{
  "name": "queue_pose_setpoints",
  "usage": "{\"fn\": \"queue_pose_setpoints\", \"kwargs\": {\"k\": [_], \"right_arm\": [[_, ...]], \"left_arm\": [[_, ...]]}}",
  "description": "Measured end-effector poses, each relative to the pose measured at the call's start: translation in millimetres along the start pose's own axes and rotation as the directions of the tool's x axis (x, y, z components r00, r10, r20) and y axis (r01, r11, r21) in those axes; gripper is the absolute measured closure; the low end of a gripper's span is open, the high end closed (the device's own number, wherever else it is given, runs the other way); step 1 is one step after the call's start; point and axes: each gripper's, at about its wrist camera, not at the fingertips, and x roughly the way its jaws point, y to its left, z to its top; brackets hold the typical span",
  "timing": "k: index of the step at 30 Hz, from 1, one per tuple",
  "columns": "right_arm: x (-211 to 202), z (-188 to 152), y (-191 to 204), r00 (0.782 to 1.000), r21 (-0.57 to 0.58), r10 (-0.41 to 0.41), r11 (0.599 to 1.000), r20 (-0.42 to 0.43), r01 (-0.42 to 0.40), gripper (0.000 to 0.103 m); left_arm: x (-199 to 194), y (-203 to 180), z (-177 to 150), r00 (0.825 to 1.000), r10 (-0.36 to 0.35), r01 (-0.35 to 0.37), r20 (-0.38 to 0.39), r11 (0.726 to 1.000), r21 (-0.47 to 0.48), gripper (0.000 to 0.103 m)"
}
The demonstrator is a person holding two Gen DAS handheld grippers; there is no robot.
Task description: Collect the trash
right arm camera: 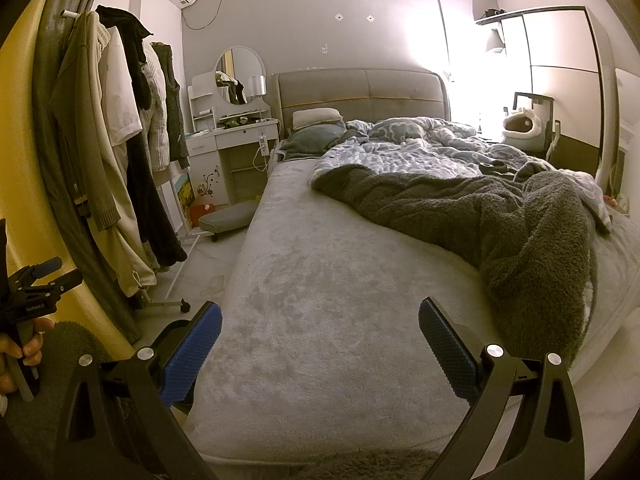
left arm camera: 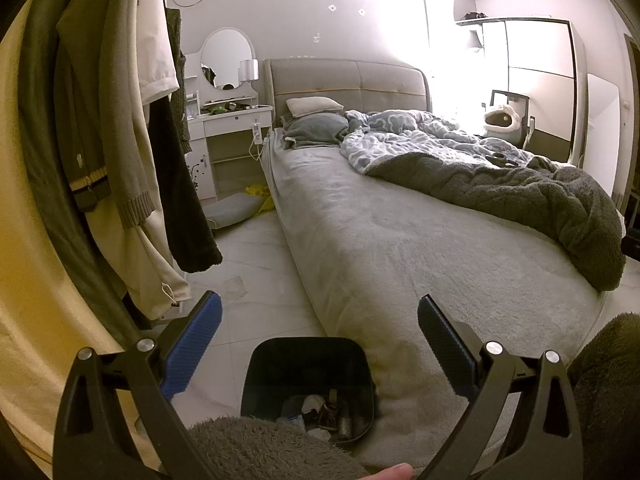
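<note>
Both the left gripper (left arm camera: 320, 324) and right gripper (right arm camera: 320, 326) are held wide, empty; the bin (left arm camera: 308, 384) is seen on the floor beside the bed (left arm camera: 400, 248); it could be knocked over if approached carelessly.

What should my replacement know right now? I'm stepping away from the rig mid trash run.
Left tool: open, empty, above the black trash bin.
Right tool: open, empty, facing the bed.
The bin stands on the floor at the bed's near corner, with some trash already at its bottom.
Left: a yellow item on the floor by the dresser may be trash; check it. A clear scrap on the tiles too.
</note>
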Motion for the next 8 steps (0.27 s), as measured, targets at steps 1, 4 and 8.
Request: {"fn": "queue_pose_setpoints", "kwargs": {"k": [1, 4, 8], "right_arm": [[0.0, 0.1, -0.1, 1.0, 0.0, 0.0, 1.0, 0.0, 0.0, 0.003], [0.1, 0.2, -0.4, 1.0, 0.0, 0.0, 1.0, 0.0, 0.0, 0.003], [0.1, 0.4, -0.7, 1.0, 0.0, 0.0, 1.0, 0.0, 0.0, 0.003]], "left_arm": [[0.1, 0.5, 0.2, 1.0, 0.0, 0.0, 0.0, 1.0, -0.001, 0.003], [-1.4, -1.2, -1.4, 1.0, -0.003, 0.003, -0.003, 1.0, -0.001, 0.003], [-2.1, -2.0, -1.8, 1.0, -0.003, 0.003, -0.002, 1.0, 0.001, 0.003]]}}
